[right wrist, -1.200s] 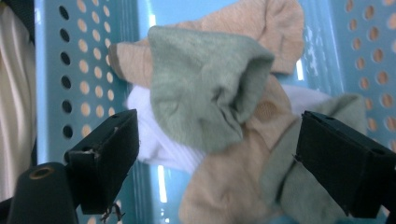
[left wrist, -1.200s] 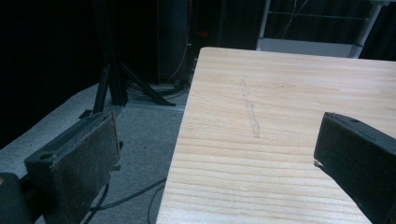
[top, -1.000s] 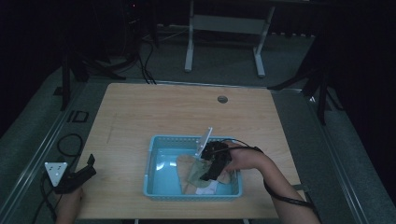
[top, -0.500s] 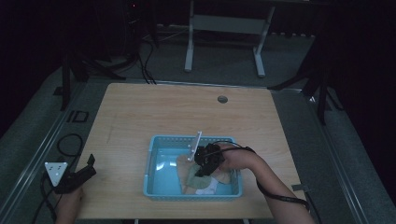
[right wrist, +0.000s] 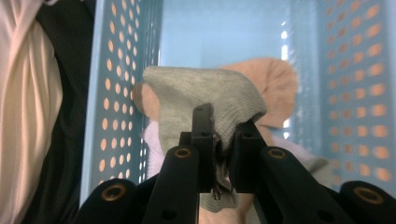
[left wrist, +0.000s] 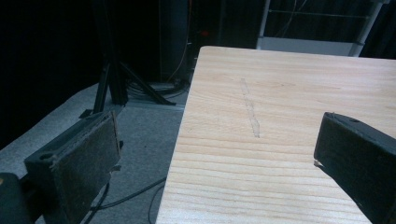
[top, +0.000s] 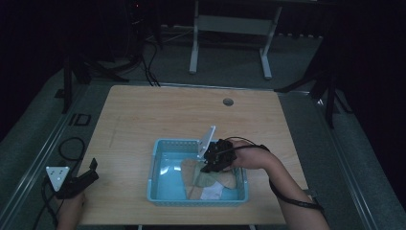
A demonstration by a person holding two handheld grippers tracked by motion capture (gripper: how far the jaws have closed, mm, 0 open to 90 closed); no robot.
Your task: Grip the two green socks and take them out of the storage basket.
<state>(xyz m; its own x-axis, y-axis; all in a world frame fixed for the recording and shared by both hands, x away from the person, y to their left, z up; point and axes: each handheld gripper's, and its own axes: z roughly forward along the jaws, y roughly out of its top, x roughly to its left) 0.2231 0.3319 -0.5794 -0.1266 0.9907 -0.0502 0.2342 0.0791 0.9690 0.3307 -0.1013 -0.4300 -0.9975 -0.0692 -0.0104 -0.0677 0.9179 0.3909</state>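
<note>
A light blue perforated basket [top: 152, 178] sits at the table's front middle with several socks in it. My right gripper [top: 206, 169] points down into it; its jaws have just closed and are shut on a grey sock [right wrist: 205, 91], pinching a fold of it. The grey sock [top: 200, 181] hangs lifted a little above the others. Under it lie a peach sock [right wrist: 276, 84] and a white one [right wrist: 152, 140]. My left gripper [top: 90, 168] rests at the table's front left corner, open, with nothing between the jaws [left wrist: 217, 137] but bare wood.
The wooden table [left wrist: 280, 93] stretches bare behind and left of the basket, with a round cable hole [top: 228, 101] near the far edge. Beyond the left edge lie dark floor, cables and a stand leg [left wrist: 109, 79]. The basket wall [right wrist: 116, 93] stands close beside the right gripper.
The right gripper dipped left into the socks, shut on the grey sock and rose slightly with it. The left gripper has kept still.
</note>
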